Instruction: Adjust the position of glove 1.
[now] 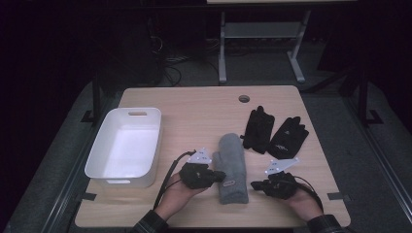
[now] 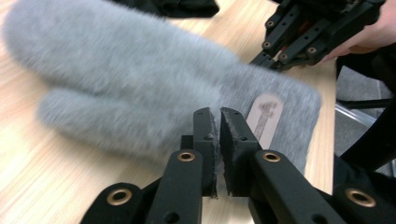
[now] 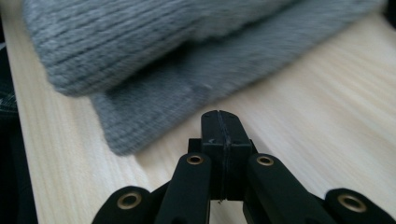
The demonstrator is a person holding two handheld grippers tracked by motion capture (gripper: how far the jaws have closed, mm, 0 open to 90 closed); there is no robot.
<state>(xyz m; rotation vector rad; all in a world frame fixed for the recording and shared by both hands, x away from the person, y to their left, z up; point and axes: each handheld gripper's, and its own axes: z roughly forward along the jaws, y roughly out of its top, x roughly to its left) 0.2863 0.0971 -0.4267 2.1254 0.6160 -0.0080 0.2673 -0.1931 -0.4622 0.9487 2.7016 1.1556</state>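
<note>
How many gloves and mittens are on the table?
4, it seems. Two grey mittens lie stacked in the middle; the lower one's cuff peeks out under the top one. Two black gloves lie further back to the right: one beside the other.

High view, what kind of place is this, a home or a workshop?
Probably a lab or recording room, not a home: a lone wooden table with a cable hole, cables on the floor, and a metal stand behind in the dark.

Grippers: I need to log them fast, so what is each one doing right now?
Left gripper: fingers nearly shut with a thin gap, holding nothing, at the grey mitten.
Right gripper: shut, empty, just short of the mitten's cuff.
</note>
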